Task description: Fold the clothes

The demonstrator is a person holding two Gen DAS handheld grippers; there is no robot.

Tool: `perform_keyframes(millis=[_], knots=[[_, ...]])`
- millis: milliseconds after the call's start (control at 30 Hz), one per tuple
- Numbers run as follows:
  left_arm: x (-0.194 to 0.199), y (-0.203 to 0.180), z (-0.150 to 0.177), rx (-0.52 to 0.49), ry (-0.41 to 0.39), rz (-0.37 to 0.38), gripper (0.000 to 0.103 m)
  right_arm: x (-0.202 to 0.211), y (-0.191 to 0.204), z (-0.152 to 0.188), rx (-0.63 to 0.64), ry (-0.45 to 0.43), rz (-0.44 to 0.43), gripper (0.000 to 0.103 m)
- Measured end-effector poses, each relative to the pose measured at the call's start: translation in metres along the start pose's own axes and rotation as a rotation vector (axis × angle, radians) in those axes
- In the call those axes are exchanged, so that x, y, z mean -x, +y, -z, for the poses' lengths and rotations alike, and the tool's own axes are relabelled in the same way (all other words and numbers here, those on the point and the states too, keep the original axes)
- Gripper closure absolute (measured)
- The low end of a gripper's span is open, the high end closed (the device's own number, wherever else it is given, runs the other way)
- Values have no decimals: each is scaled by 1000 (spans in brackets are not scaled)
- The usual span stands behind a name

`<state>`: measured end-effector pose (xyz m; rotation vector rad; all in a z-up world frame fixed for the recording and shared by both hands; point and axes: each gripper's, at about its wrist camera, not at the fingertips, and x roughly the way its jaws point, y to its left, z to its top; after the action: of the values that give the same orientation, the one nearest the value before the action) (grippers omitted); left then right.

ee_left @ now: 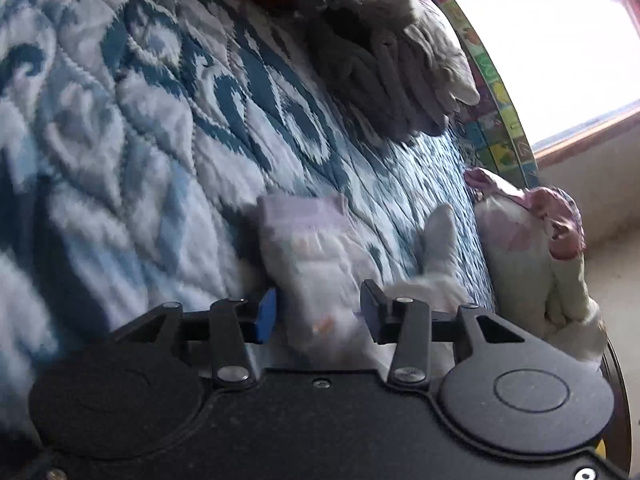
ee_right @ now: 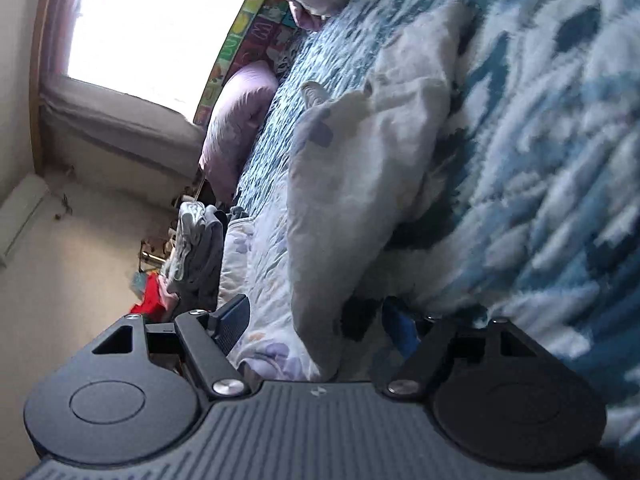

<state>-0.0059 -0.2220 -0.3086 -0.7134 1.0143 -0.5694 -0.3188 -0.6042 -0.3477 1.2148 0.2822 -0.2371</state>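
- We note the left gripper (ee_left: 318, 314): matte black body, round side discs, silver screws, one blue finger pad.
- The right gripper (ee_right: 316, 322): black, ribbed top plate.

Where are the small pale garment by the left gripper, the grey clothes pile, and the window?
small pale garment (ee_left: 316, 248), left wrist view, on its middle panel.
grey clothes pile (ee_left: 400, 64), left wrist view, on the stacked folds.
window (ee_right: 148, 20), right wrist view, on the bright pane.
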Motion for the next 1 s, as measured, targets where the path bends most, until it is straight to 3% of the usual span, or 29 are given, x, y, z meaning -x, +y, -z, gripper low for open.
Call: perform_keyframes(millis=[67, 133, 233, 300, 367, 433, 500, 533, 600, 700, 767, 900, 1000], knots=[[-2, -5, -5, -55, -4, -16, 94, -2, 5, 1, 53, -1, 19, 30], [6, -13, -10, -128, -36, -16, 96, -6, 13, 3, 123, 1, 44, 30], [41, -28, -20, -265, -173, 20, 96, -6, 17, 5, 169, -3, 65, 33], [60, -31, -31, -339, -270, -23, 96, -5, 15, 5, 163, -12, 66, 38], [61, -22, -45, -354, -276, -91, 93, -3, 12, 5, 155, -21, 66, 42], [48, -7, -54, -365, -254, -229, 82, -3, 11, 6, 157, -25, 66, 42], [43, 1, -56, -336, -224, -362, 80, -4, 11, 6, 162, -27, 67, 42], [48, 4, -53, -315, -234, -367, 79, -4, 11, 6, 163, -28, 67, 42], [63, 1, -41, -296, -248, -335, 74, -4, 11, 7, 162, -32, 67, 42], [72, -13, -16, -330, -188, -252, 70, -6, 12, 8, 167, -33, 70, 43], [70, -21, 0, -337, -116, -187, 61, -8, 13, 8, 174, -34, 73, 43], [51, -26, 30, -287, 56, -82, 61, -7, 12, 8, 168, -38, 76, 45], [35, -32, 61, -287, 155, -44, 61, -6, 10, 8, 149, -43, 76, 51]])
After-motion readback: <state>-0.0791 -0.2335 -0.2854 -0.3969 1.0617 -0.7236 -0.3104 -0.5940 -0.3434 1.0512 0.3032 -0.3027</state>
